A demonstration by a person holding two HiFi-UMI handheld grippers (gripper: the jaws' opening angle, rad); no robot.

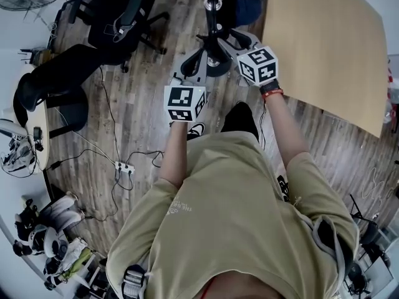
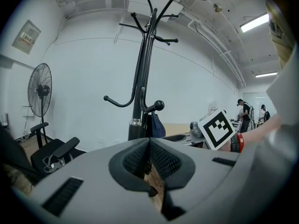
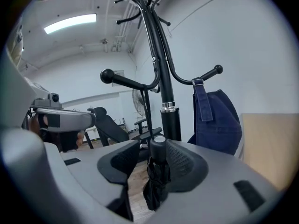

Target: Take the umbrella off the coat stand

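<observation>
A black coat stand [image 3: 164, 78] rises right in front of me, its curved hooks ending in knobs. A folded black umbrella [image 3: 156, 181] hangs upright between the jaws of my right gripper [image 3: 153, 146]. It rests against the right pad, and a gap shows at the left pad, so the jaws are open around it. A thin cord runs up from its handle toward a hook. My left gripper [image 2: 149, 141] sits lower left of the stand [image 2: 140, 87], shut with nothing in it. In the head view both grippers [image 1: 185, 103] [image 1: 257, 65] reach toward the pole.
A dark blue bag [image 3: 215, 120] hangs on a right-hand hook. Black office chairs [image 1: 118, 17] and a floor fan [image 2: 41, 90] stand to the left. A light wooden tabletop [image 1: 324, 42] lies to the right. Cables and a power strip [image 1: 124, 167] trail across the floor.
</observation>
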